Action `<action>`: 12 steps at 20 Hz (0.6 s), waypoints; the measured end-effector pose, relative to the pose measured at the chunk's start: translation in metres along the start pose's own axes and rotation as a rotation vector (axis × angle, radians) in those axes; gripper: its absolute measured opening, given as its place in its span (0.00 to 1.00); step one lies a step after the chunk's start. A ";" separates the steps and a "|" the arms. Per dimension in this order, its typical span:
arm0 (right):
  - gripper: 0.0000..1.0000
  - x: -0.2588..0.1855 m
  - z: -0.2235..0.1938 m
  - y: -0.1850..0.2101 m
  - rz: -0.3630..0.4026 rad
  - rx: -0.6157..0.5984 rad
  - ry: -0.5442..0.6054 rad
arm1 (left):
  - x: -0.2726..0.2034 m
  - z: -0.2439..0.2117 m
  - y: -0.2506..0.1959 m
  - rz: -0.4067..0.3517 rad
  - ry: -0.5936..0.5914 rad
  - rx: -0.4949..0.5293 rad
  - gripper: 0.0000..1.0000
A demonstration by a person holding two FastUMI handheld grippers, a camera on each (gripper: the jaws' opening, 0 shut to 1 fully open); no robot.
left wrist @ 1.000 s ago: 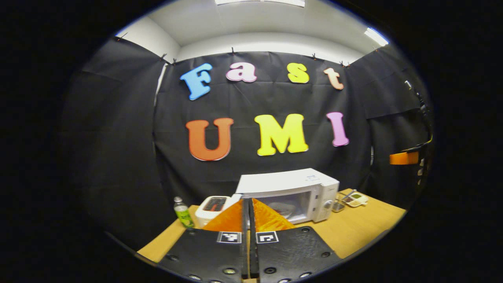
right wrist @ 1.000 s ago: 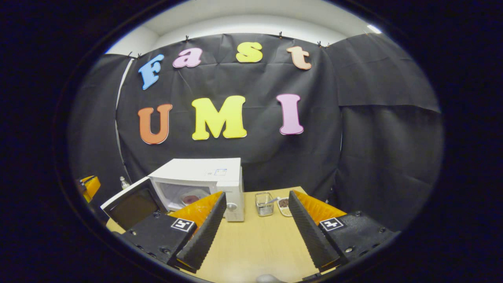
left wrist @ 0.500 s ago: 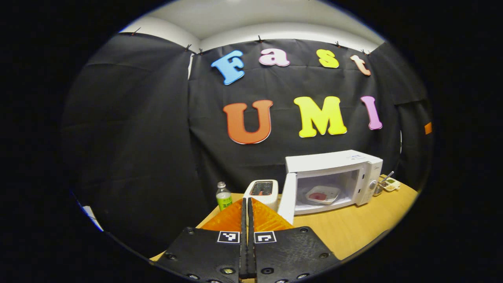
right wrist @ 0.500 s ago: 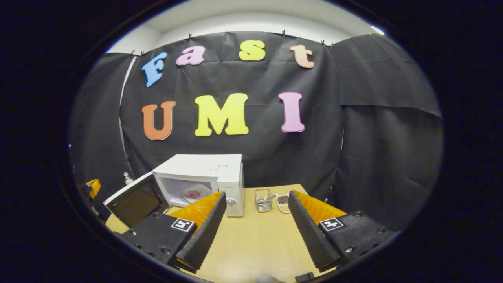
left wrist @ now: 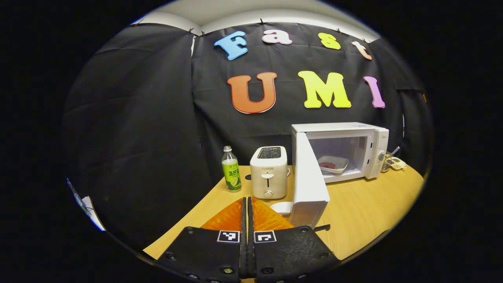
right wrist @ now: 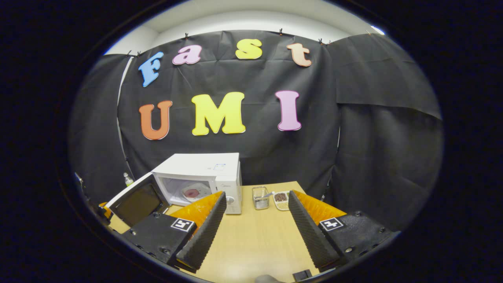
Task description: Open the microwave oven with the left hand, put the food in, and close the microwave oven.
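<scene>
Left tongs (left wrist: 247,204) pressed together, right tongs (right wrist: 255,220) spread, both gripping nothing.
Sitting inside the microwave (left wrist: 355,147) already, the dish of food (left wrist: 333,165); door (left wrist: 310,181) standing open, closing remaining.

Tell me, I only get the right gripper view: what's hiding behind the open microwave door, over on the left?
Observer: A white toaster stands on the table, just past the open door of the microwave.
Operator: Is anything next to the toaster?
Observer: Yes, a bottle with a green label stands upright on the side away from the microwave, apart from the toaster.
Operator: Is the left gripper open?
Observer: No, its jaws are shut together with nothing between them.
</scene>
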State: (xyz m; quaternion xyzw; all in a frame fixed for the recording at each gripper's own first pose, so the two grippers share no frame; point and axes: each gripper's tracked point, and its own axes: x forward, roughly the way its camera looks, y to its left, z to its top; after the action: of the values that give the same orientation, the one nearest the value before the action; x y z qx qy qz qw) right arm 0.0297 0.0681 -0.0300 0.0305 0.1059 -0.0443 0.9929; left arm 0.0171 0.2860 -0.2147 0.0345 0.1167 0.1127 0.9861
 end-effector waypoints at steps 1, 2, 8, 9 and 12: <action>1.00 -0.002 -0.001 0.003 0.012 0.013 0.005 | 0.000 -0.002 -0.001 -0.003 0.004 0.006 0.00; 1.00 -0.004 -0.004 0.004 0.017 0.013 0.013 | -0.001 -0.003 -0.004 -0.011 0.007 0.000 0.00; 1.00 -0.007 -0.005 -0.001 0.029 0.050 0.016 | -0.020 -0.001 -0.059 -0.098 -0.003 0.008 0.00; 1.00 -0.008 -0.005 -0.001 0.035 0.053 0.015 | -0.019 0.000 -0.070 -0.115 -0.004 0.011 0.00; 1.00 -0.010 -0.002 -0.006 0.050 0.037 0.013 | -0.023 0.002 -0.109 -0.171 -0.009 0.014 0.00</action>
State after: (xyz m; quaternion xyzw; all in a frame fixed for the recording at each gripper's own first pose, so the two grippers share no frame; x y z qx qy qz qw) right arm 0.0192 0.0634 -0.0301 0.0518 0.1107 -0.0214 0.9923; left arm 0.0188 0.1747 -0.2175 0.0321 0.1155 0.0273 0.9924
